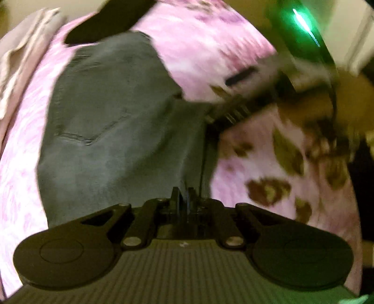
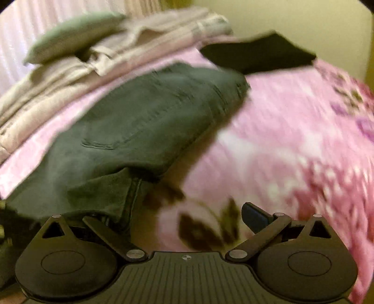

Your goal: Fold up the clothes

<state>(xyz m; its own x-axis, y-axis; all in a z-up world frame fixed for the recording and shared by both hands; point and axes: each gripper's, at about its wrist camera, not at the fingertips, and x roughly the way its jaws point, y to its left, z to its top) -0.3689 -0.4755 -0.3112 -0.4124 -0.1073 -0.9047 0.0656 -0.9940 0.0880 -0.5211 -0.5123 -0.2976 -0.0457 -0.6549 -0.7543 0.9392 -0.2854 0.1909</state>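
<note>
Dark jeans (image 1: 112, 121) on pink bedspread (image 2: 292, 131), left gripper (image 1: 184, 198) closed at their edge, grip unclear, right gripper (image 2: 187, 219) wide open, empty

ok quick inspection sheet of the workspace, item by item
surface: bed with pink floral cover
job's things: dark grey jeans folded on the cover, back pocket up
clutter: black folded garment; beige clothes pile; green cushion on the pile
grippers: left claw shut at the jeans' near edge, whether it pinches fabric unclear; right claw open, one finger under the jeans' edge
cables: nothing seen
surroundings: yellowish wall; striped curtain
</note>
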